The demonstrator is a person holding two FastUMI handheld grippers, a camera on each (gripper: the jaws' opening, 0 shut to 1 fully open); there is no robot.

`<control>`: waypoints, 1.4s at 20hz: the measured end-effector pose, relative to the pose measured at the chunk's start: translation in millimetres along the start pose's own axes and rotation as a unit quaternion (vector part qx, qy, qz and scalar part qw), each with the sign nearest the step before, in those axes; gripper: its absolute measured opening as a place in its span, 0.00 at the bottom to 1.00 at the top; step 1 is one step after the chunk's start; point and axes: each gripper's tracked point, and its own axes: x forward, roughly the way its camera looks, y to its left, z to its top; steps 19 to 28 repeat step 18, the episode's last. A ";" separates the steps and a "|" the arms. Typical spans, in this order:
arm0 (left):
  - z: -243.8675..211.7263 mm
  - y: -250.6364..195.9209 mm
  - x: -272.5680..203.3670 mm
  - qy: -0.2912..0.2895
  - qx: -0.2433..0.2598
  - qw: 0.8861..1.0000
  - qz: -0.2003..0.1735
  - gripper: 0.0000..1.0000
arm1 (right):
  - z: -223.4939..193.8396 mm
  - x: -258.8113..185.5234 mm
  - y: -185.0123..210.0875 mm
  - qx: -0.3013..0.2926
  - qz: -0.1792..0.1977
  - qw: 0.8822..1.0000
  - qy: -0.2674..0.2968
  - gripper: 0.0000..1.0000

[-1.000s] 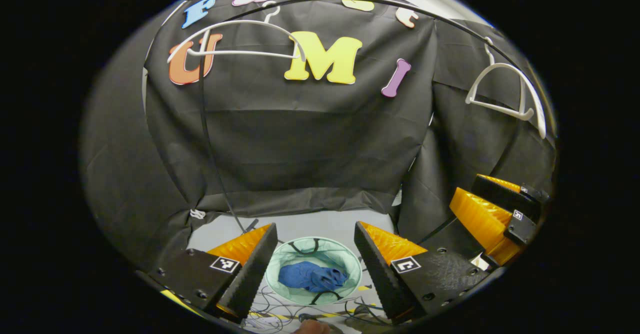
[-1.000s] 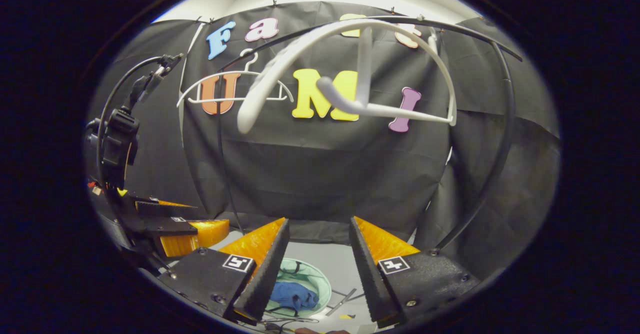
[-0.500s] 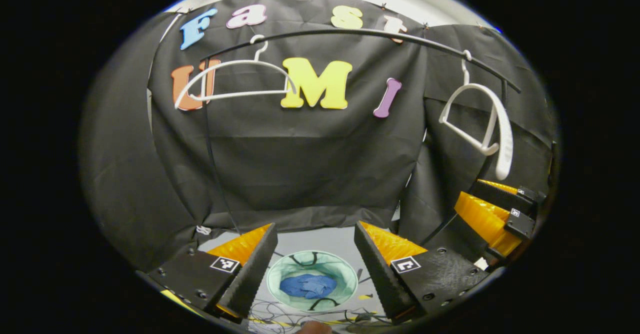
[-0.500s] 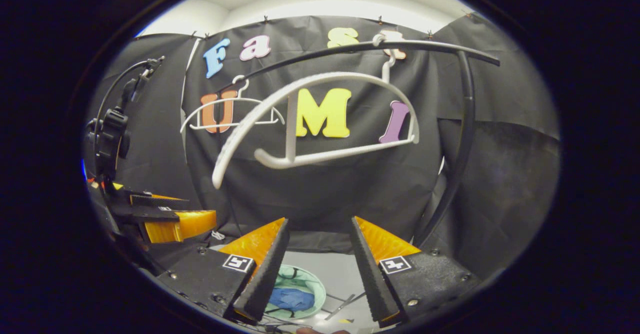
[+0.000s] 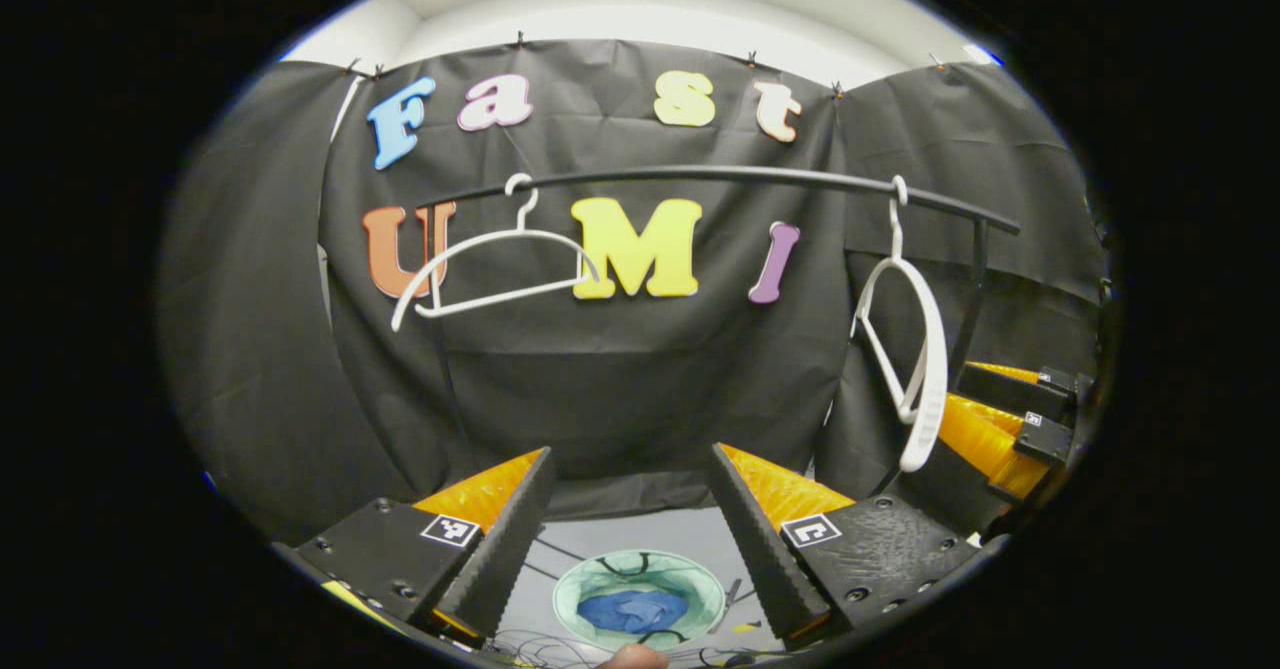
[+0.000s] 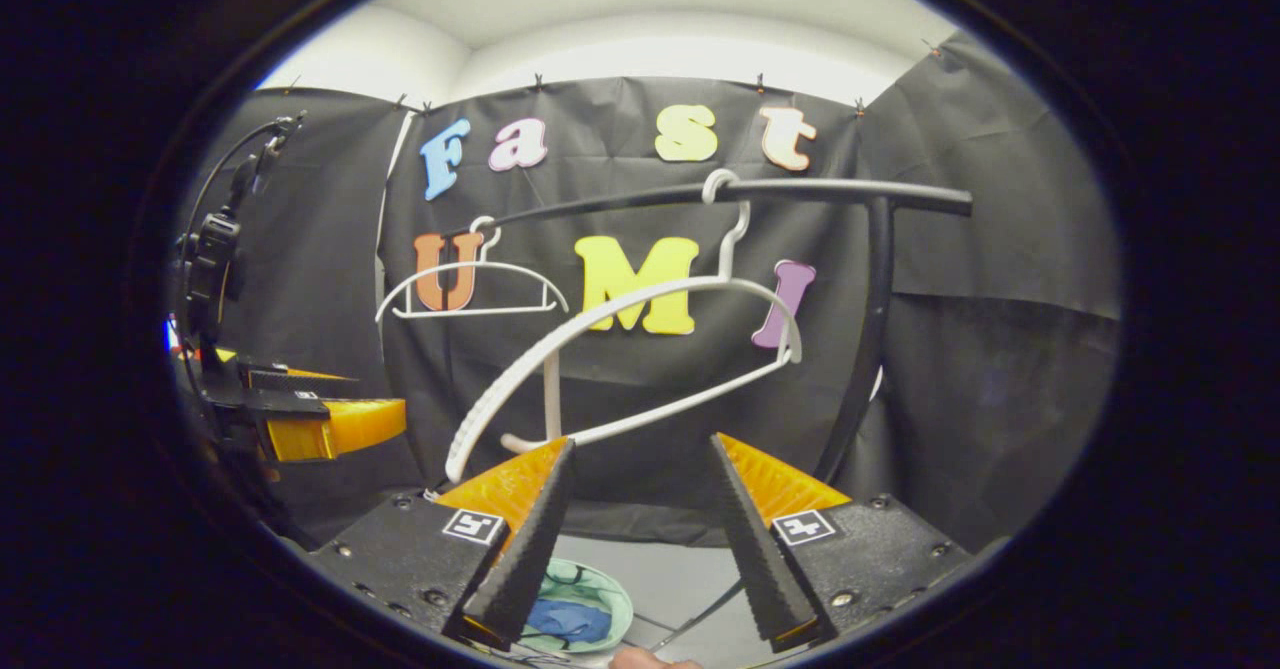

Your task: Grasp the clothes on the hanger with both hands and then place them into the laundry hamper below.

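While both devices are raised, the left gripper (image 5: 630, 529) and right gripper (image 6: 640, 539) stand spread, pinching nothing. Below, on the floor (image 5: 620, 529), the blue clothes (image 5: 632, 610) lie bunched inside the round green laundry hamper (image 5: 690, 579), their long axis running side to side. Farther off, two bare white hangers (image 5: 490, 269) (image 6: 640, 349) hang tilted on the black rail (image 5: 700, 177).

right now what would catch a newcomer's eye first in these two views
Two bare white hangers hang from a black rail across the upper middle, the nearer one tilted. Down on the floor, a pale green hamper holds a blue garment, framed between the open left gripper fingers.
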 end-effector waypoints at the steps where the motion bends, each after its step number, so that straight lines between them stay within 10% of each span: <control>1: 8.6 -0.7 -3.8 -0.013 0.001 1.000 0.003 0.87 | 8.8 -2.6 -5.3 -0.001 -0.002 1.000 -0.009 0.89; 18: 130.0 20.5 -91.2 -0.183 0.001 0.982 0.043 1.00 | 153.4 -57.4 -52.3 -0.002 0.005 0.983 -0.182 1.00; 28: 130.0 20.5 -91.2 -0.183 0.001 0.982 0.043 1.00 | 153.4 -57.4 -52.3 -0.002 0.005 0.983 -0.182 1.00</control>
